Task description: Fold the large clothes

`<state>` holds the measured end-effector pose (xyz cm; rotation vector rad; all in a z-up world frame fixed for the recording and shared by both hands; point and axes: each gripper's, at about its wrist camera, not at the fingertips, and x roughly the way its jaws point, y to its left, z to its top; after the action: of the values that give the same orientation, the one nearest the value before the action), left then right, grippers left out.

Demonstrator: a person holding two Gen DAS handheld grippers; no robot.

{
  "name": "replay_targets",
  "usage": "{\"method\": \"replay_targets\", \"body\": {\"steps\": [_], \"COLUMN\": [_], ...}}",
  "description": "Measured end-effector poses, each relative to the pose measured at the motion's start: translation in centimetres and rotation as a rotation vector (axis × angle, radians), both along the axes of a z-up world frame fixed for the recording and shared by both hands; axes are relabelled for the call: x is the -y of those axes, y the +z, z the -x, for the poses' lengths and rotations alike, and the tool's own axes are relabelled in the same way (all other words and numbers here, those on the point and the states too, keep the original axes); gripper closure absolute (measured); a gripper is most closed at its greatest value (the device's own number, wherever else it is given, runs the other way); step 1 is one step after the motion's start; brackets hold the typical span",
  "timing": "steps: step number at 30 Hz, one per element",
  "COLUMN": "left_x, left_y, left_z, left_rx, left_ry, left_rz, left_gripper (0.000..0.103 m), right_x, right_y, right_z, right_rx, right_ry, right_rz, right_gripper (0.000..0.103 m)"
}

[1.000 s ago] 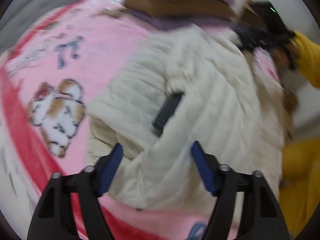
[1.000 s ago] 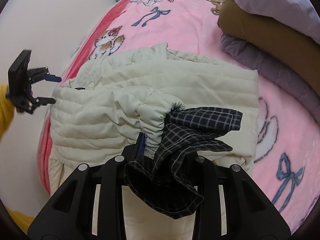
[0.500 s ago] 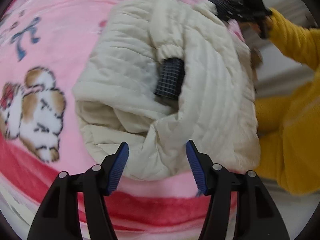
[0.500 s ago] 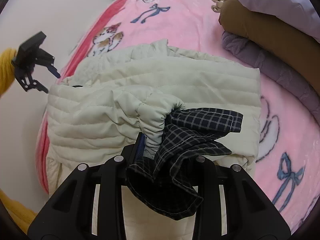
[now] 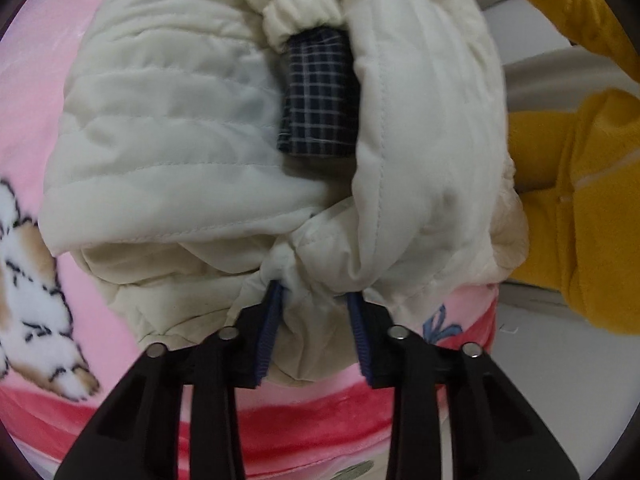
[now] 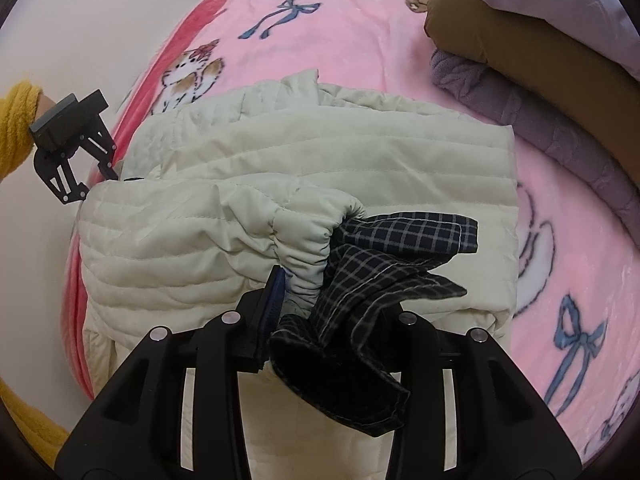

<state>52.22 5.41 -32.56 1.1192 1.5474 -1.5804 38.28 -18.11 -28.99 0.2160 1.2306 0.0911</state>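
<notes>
Pinching the cream quilted padded jacket, the left gripper has just been closing; the right gripper grips its cuff and checked navy lining, jaws easing apart; no writing is legible.

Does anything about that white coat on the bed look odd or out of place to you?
Yes. A dark checked shirt cuff hangs out of the cream jacket sleeve, so a second garment seems stuck inside. It dangles crumpled over the right gripper, and also shows at the cuff in the left wrist view.
</notes>
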Motion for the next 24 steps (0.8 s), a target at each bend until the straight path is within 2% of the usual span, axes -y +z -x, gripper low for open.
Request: {"method": "replay_targets", "body": {"steps": [1, 6, 9, 12, 13, 15, 17, 20, 22, 24], "left_x": [-0.2, -2.5, -5.5, -9.3, -10.6, -13.1, -14.3, -13.5, -12.7, -12.0], "left_y": [-0.2, 1.6, 3.4, 4.6, 4.5, 3.2, 1.5, 1.9, 2.6, 3.3], "left_z": [0.1, 0.6, 0.7, 0.2, -0.1, -0.5, -1.3, -0.7, 0.2, 1.4], "left_rx": [0.032, 0.145, 0.198, 0.209, 0.225, 0.280, 0.277, 0.257, 0.256, 0.280], "left_ry": [0.007, 0.035, 0.115, 0.218, 0.249, 0.269, 0.339, 0.392, 0.419, 0.421], "left_rz": [0.003, 0.087, 0.096, 0.074, 0.052, -0.012, -0.076, 0.032, 0.096, 0.142], "left_gripper": [0.087, 0.094, 0.095, 0.095, 0.103, 0.103, 0.103, 0.103, 0.103, 0.103], "right_x": [-0.1, -1.1, -2.3, -4.2, -4.9, -6.0, -6.4, -5.0, -4.5, -3.7], "right_y": [0.1, 1.8, 4.4, 7.3, 7.7, 6.9, 4.7, -0.3, -2.5, -4.2], "right_z": [-0.1, 0.0, 0.2, 0.3, 0.1, -0.8, -1.6, -2.5, -2.8, -3.1], "right_rx": [0.004, 0.068, 0.156, 0.265, 0.274, 0.226, 0.157, 0.024, -0.029, -0.059], "right_ry": [-0.001, 0.036, 0.078, 0.136, 0.150, 0.150, 0.147, 0.087, 0.055, 0.005], "right_rz": [0.001, 0.031, 0.012, -0.028, -0.036, 0.013, 0.052, 0.007, 0.000, -0.058], "right_gripper": [0.067, 0.069, 0.071, 0.071, 0.071, 0.071, 0.071, 0.072, 0.072, 0.070]}}
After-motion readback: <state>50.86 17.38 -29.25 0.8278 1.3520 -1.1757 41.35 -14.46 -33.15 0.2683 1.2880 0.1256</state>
